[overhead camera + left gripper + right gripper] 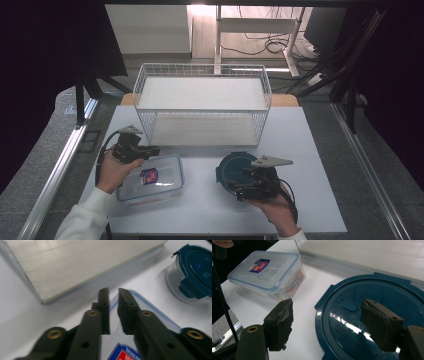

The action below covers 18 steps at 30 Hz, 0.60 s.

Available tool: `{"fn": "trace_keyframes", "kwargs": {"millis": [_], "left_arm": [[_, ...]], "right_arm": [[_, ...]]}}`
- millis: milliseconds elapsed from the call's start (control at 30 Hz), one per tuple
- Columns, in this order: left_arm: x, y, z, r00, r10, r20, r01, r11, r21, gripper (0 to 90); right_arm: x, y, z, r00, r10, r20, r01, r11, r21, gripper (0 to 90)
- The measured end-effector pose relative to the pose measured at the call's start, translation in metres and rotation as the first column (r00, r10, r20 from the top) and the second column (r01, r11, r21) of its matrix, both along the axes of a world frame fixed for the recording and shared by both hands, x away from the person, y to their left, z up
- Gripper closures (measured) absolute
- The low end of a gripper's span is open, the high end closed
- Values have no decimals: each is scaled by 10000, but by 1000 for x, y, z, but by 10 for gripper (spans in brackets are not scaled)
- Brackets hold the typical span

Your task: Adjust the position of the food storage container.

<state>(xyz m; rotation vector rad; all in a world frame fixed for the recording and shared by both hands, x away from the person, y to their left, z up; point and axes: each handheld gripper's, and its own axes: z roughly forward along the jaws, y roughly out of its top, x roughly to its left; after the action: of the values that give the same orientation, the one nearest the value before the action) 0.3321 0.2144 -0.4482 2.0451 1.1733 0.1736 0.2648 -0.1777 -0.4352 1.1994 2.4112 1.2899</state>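
Gripping the rim of the rectangular container (151, 178), the left gripper (113, 293) has its jaws drawn almost together on the clear lid's edge near the table's left edge. The right gripper (327, 325) hangs over the round container (235, 172) toward the front right of the table, its jaws standing wide apart, one past the blue lid's rim and one above the lid, pressing on nothing. Judging from this, the left box is being taken up while the round one is not yet gripped; the next move calls for setting the right jaws across that lid's rim. Both containers sit on a white table (320, 200), with a white wire shelf (202, 102) along its back edge; a grey floor and cables lie beyond.
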Motion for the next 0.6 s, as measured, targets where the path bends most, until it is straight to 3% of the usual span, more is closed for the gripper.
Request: {"fn": "trace_keyframes", "kwargs": {"millis": [200, 267, 300, 333, 367, 433, 467, 533, 600], "left_arm": [[19, -22, -6, 9948, -819, -602, 866, 9930, 803, 900], [24, -34, -10, 9904, -1095, -849, 1186, 9868, 1104, 900], [27, -36, -10, 9870, -1326, -909, 1446, 9793, 1417, 900], [29, -40, -11, 9863, -1330, -971, 1443, 9822, 1204, 900], [32, -42, -10, 9813, -1603, -1065, 1742, 9751, 1375, 900], [34, -48, -8, 9847, -1423, -1002, 1555, 9780, 1391, 900], [35, -50, -7, 9862, -1383, -914, 1527, 9726, 1753, 900], [38, -50, -4, 9863, -1420, -837, 1566, 9657, 2071, 900], [40, -49, -3, 9875, -1368, -785, 1506, 9654, 2128, 900]], "right_arm": [[2, -1, -1, 10000, -86, -50, 86, 10000, -9, 253], [2, -1, -1, 9999, -98, -24, 98, 10000, -20, 254], [1, 0, -1, 9999, -111, -16, 111, 9999, -26, 254], [1, 0, -1, 9999, -125, -6, 125, 9999, -31, 253], [1, 0, -2, 9999, -155, -1, 155, 9999, -63, 253], [1, 0, -3, 9997, -242, 22, 243, 9996, -112, 253], [2, 0, -3, 9997, -251, 13, 251, 9996, -128, 253], [2, -1, -6, 9996, -276, -46, 275, 9995, -184, 254], [2, -1, -6, 9996, -267, -68, 266, 9995, -184, 253]]}}
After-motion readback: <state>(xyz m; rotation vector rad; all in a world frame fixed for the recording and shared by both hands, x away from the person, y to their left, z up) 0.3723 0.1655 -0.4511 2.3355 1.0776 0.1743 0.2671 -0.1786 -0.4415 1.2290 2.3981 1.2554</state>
